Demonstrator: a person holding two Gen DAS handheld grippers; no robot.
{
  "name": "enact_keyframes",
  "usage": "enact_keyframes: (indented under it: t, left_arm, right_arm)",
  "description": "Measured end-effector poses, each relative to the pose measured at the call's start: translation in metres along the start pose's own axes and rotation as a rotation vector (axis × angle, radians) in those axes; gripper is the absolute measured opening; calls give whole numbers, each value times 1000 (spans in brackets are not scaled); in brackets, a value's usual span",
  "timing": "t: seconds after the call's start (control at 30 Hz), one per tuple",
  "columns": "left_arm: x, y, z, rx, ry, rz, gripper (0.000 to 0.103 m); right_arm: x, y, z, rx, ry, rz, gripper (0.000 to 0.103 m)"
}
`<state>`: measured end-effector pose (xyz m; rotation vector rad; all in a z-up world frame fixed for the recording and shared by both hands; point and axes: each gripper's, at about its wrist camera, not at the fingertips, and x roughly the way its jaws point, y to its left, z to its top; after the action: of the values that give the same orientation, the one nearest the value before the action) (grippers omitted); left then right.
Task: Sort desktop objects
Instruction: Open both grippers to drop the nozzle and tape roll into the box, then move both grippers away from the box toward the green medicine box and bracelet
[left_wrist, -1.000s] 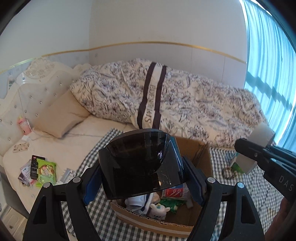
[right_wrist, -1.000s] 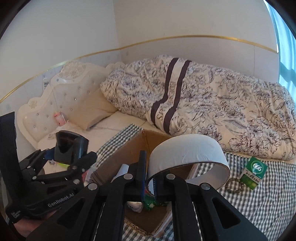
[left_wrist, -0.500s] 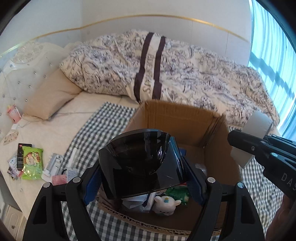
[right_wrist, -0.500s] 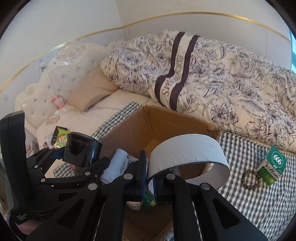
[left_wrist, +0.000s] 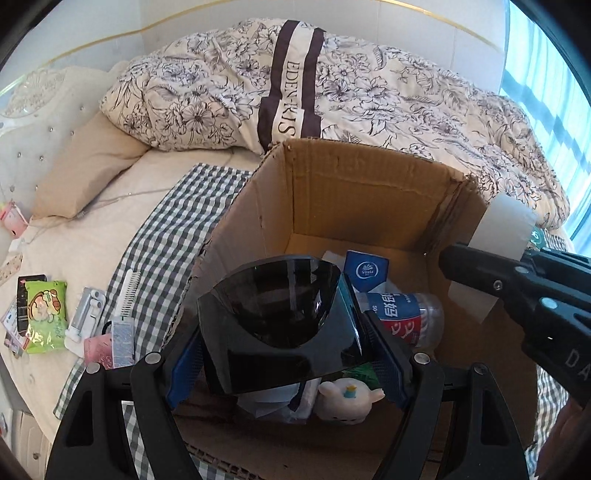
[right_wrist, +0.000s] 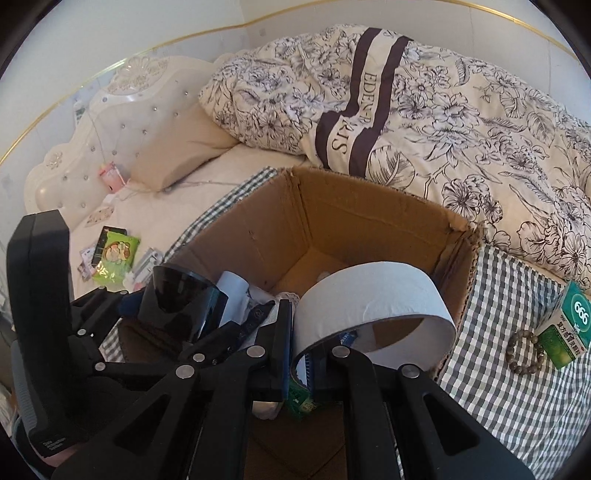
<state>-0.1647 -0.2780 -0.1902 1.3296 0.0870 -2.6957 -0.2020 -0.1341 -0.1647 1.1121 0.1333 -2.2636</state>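
An open cardboard box (left_wrist: 369, 192) (right_wrist: 332, 218) stands on a checked cloth on the bed. My left gripper (left_wrist: 284, 354) is shut on a black glossy cup-shaped container (left_wrist: 280, 321) (right_wrist: 177, 295), held over the box's near left part. My right gripper (right_wrist: 299, 354) is shut on the rim of a white tape roll (right_wrist: 373, 299) (left_wrist: 502, 229), held over the box's right side. Inside the box lie a red-and-blue labelled bottle (left_wrist: 402, 314), a blue carton (left_wrist: 365, 273) and a small white plush toy (left_wrist: 347, 398).
Left of the box lie a green snack packet (left_wrist: 44, 314) (right_wrist: 114, 258), a white comb (left_wrist: 127, 291) and several small packets. Right of it sit a green "666" box (right_wrist: 565, 328) and a bead bracelet (right_wrist: 524, 350). A flowered duvet (left_wrist: 332, 85) fills the back.
Both grippers have come down and forward over the box with their loads still held. The box now looks larger and its contents show more.
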Motion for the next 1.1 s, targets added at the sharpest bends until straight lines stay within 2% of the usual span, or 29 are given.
enact_keyframes:
  t: [0.17,0.27,0.43,0.47,0.5,0.53,0.6,0.67,1.1]
  left_arm:
    - [0,2,2,-10,-1,-5,82]
    - [-5,1,4,-17,-15,16,82]
    - [-28,8,7,-53,-75,38,82]
    - [-33,10,8,-59,-87,43,82]
    - [-38,11,9,-63,-98,49,82]
    - [-44,12,10,-66,-108,56,82]
    - [-53,16,12,-75,-125,66,82]
    - [-62,20,14,-90,-141,68,82]
    - [-119,26,20,-127,-228,81,82]
  right_arm:
    - [4,2,-2,-3,15,4,8]
    - [0,1,-1,6,5,6,9]
    - [-6,1,0,11,-1,-4,13]
    - [-7,1,1,15,-2,-6,20]
    - [-8,0,2,21,-6,-7,33]
    - [-12,0,2,32,-19,-15,37]
    - [-20,-1,3,41,-46,-21,57]
    - [-29,3,5,30,-75,-27,67]
    - [-87,20,13,-3,-160,-32,71]
